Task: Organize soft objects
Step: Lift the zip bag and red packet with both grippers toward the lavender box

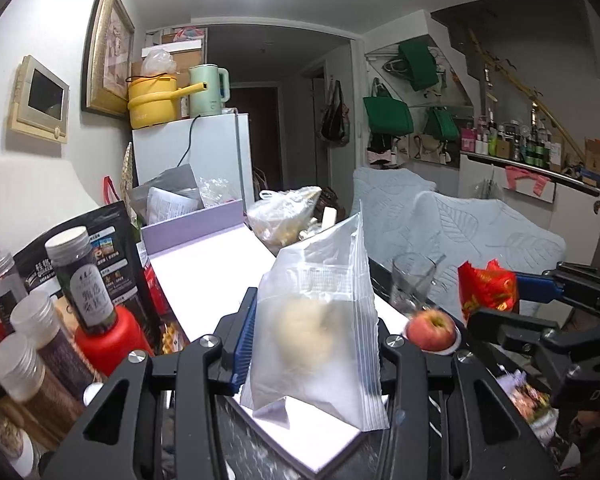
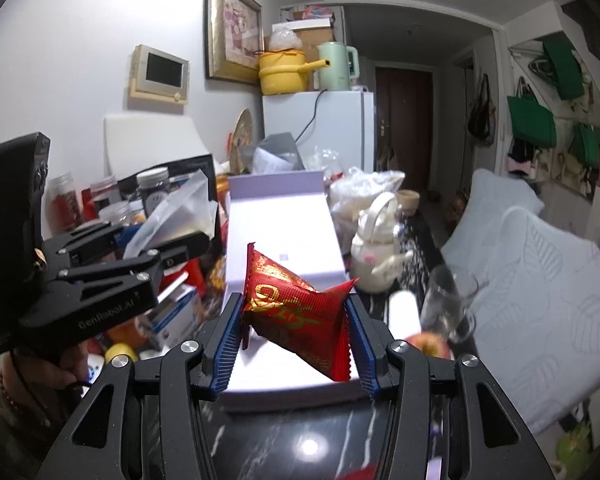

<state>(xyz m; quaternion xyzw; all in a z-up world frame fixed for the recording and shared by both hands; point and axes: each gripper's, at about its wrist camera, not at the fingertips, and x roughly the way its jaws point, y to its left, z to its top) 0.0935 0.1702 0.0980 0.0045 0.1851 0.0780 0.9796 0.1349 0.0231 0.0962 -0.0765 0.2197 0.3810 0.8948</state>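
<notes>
Left gripper (image 1: 314,344) pinches clear bag (image 1: 320,320); "GenRobot.AI" marked. Right gripper (image 2: 296,330) clamps red packet (image 2: 296,312).

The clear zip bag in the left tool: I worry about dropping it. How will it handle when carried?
The clear zip bag, pinched in the left tool, looks thin and creased, so probably floppy. The pale lump inside sits low, so it may swing. Smooth plastic could slip.

White box lid (image 2: 284,236) lies bare between crowded jars (image 1: 40,320) and teapot (image 2: 374,252).
</notes>
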